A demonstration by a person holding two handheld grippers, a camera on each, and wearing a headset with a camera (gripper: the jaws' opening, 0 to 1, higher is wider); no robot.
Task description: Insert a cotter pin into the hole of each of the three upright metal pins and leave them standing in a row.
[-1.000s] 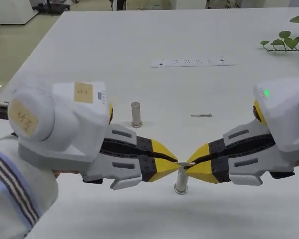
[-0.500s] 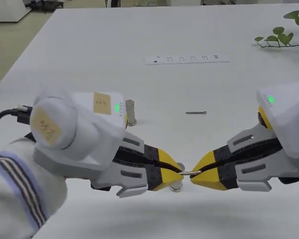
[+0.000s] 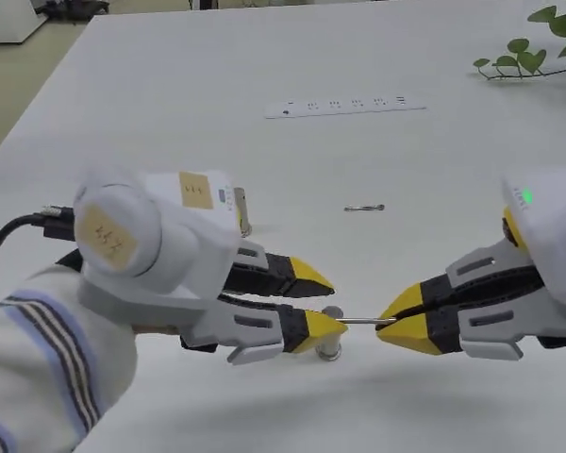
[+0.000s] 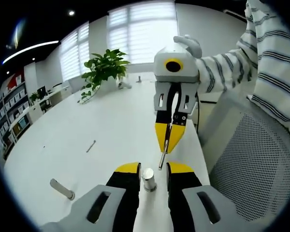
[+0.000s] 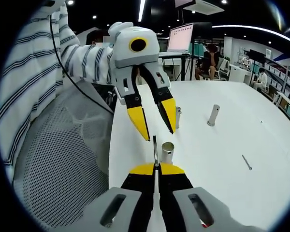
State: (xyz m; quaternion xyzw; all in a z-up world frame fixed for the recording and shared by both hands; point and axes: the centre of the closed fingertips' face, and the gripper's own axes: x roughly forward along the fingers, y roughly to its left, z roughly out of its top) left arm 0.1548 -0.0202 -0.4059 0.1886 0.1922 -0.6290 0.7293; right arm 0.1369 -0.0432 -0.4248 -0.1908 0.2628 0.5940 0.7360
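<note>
Nearest the person, the near metal pin [image 3: 330, 338] stood upright on the white table [image 3: 170, 113], with both tools set about it. The left gripper [image 3: 314, 300] reached in from 9 o'clock with its jaws spread, one on either side of the pin. In the left gripper view the pin stood in the gap with bare table showing on both sides, so it was bracketed and not clamped. I judged that stance a guard, placed to close and steady the pin if a push tipped it.

The right gripper [image 3: 389, 323] faced it from 3 o'clock, jaws pressed together on one end of a cotter pin [image 3: 358, 321], which lay level and pointed at the pin's head. Gripping it by the end left the shank free to pass through the cross hole. Its tip reached the pin's top; whether it had entered the hole could not be told.

Farther off, toward 12 o'clock, a spare cotter pin [image 3: 364, 208] lay flat on the table, well apart, likely waiting for another pin. The right gripper view showed two more uprights past the left gripper: the second metal pin [image 5: 178, 117] just behind a jaw tip, and the third metal pin [image 5: 213, 114] at about 1 o'clock of the near one. Farthest away lay a power strip [image 3: 344, 106] and, at 1 o'clock, a plant [image 3: 533, 52].
</note>
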